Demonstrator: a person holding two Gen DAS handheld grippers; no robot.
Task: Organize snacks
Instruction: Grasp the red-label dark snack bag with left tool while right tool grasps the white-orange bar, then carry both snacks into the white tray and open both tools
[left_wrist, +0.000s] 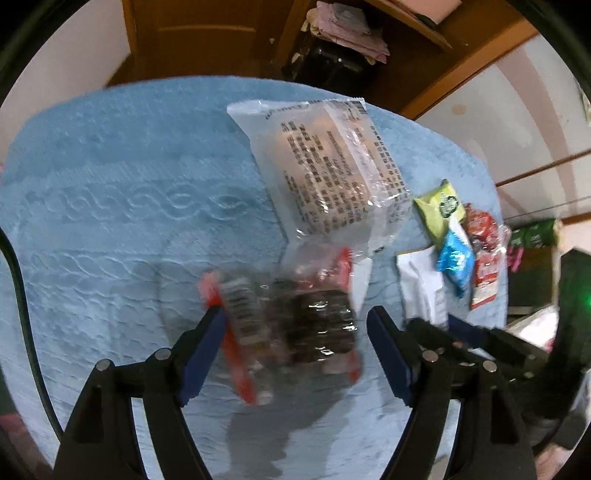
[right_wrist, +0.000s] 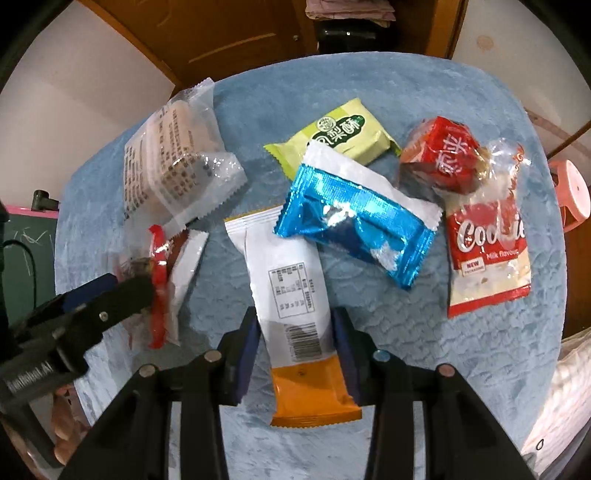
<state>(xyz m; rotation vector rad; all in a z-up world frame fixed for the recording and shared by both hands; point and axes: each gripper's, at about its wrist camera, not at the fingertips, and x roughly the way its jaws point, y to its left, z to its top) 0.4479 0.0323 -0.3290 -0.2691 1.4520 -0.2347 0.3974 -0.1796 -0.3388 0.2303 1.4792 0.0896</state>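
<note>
Two views give us an uneven look at the blue-towelled worktop (right_wrist: 369, 85). In the left wrist view the red-trimmed clear packet (left_wrist: 295, 317) is smeared by motion, so we cannot read its print or make out its edges; its dark contents show only as a blur. It sits between the jaws of the left gripper (left_wrist: 295, 328), which stand wide; the left pad looks to touch the packet's red edge, the right pad is clear of it, and we cannot tell whether the packet is lifted. The right gripper (right_wrist: 295, 347) has its jaws narrowed around the white-and-orange packet (right_wrist: 295, 314), near the worktop's front edge, pads just beside or touching its sides; we cannot tell which. The blue foil packet (right_wrist: 354, 225) overlaps that packet's far end. The cookie bag (right_wrist: 487, 254) lies toward the right edge, its lettering partly cut off by folds.
</note>
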